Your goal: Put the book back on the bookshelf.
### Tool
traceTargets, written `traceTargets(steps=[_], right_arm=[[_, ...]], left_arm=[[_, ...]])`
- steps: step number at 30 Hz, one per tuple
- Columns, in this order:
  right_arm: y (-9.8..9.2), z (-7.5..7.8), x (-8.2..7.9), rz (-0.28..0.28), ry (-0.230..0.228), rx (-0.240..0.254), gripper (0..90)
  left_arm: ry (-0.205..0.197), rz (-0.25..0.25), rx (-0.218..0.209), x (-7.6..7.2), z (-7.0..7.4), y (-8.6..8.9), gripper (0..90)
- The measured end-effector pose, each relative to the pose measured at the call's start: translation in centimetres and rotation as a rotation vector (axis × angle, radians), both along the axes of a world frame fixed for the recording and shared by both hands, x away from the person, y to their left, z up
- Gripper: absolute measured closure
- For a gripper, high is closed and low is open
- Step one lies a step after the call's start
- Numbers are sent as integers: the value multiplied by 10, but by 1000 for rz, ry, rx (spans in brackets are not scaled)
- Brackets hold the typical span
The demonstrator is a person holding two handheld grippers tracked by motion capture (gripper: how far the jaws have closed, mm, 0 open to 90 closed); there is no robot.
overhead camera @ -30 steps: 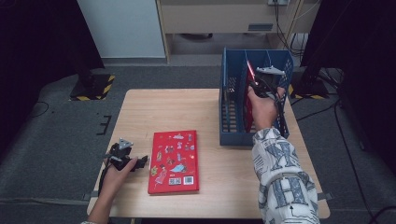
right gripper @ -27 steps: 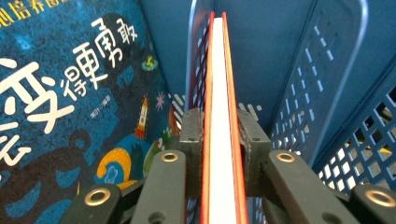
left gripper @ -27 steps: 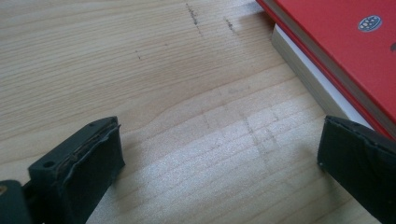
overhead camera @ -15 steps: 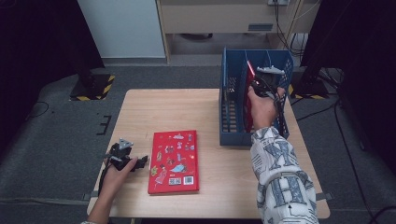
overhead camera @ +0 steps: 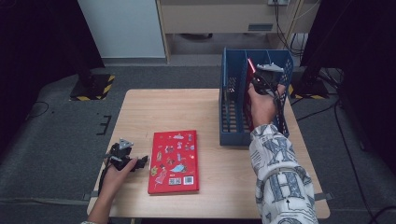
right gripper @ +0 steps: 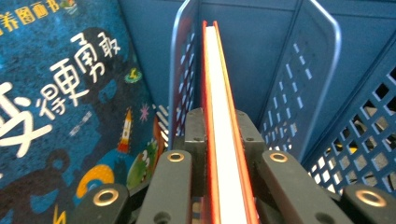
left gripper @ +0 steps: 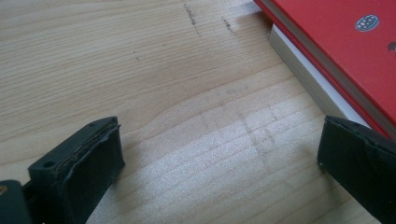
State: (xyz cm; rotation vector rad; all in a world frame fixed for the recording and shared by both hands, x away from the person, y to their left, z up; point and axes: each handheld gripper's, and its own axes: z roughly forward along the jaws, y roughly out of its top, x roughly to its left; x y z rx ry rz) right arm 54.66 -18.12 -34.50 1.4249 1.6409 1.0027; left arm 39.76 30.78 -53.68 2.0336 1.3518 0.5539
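red-covered book [right gripper: 224,116] upright in blue rack [right gripper: 299,70], right gripper [right gripper: 223,140] jaws clamped

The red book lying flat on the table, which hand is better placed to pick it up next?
Left. The left gripper rests open beside the flat red book; the right gripper is shut on another red book in the blue rack.

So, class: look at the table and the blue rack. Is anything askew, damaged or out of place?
Nothing stands out. One red book lies flat and square on the table; the right gripper holds another red-covered book upright in the blue rack. The left gripper rests open beside the flat book.
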Motion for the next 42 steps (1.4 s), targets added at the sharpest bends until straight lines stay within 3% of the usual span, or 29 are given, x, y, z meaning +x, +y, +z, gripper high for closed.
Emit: traceTargets(steps=[11,30,42], right_arm=[[0,-4,4,-27,-17,-21,792],[14,-8,10,-17,-17,-50,787],[16,-7,7,14,-11,-8,729]], left_arm=[[0,-3,2,0,0,0,0],[-1,-2,0,0,0,0,0],[0,-3,2,0,0,0,0]])
